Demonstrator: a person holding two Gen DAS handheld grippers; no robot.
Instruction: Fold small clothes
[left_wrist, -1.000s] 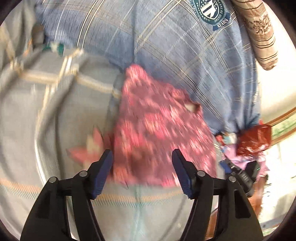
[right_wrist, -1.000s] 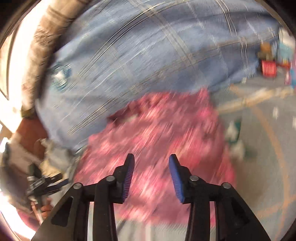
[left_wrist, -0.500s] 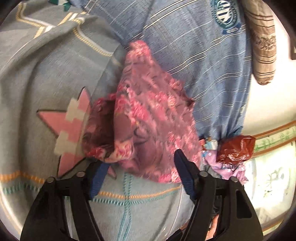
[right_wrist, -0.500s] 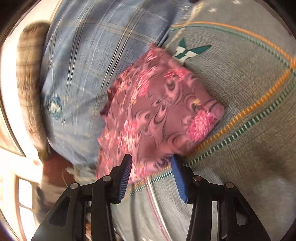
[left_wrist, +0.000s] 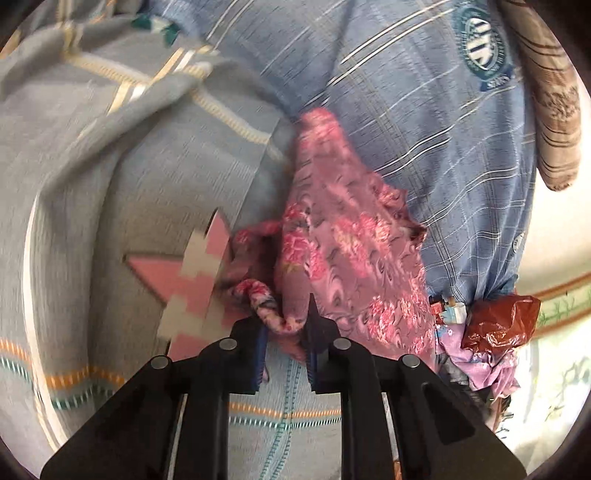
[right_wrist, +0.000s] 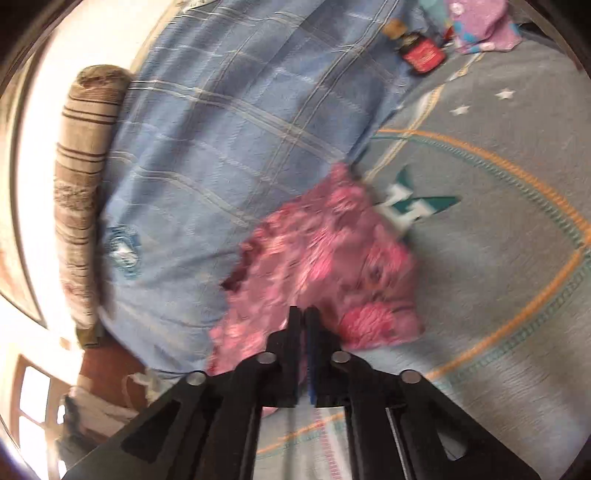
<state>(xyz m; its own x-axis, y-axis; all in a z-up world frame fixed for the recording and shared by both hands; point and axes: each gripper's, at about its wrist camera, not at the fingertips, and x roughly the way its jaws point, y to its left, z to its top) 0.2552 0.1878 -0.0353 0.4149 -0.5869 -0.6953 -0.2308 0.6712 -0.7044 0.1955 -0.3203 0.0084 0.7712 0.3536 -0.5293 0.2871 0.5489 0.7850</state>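
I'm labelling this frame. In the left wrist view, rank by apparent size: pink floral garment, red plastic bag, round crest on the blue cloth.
1. pink floral garment
2. red plastic bag
3. round crest, only slightly smaller; lens distortion makes this unsure.

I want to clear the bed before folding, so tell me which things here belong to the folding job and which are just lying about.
Part of the job:
- pink floral garment
- left gripper, closing on its bunched edge
- right gripper, shut on its near edge

Just lying about:
- blue checked pillow
- striped bolster
- red plastic bag
- grey bedsheet
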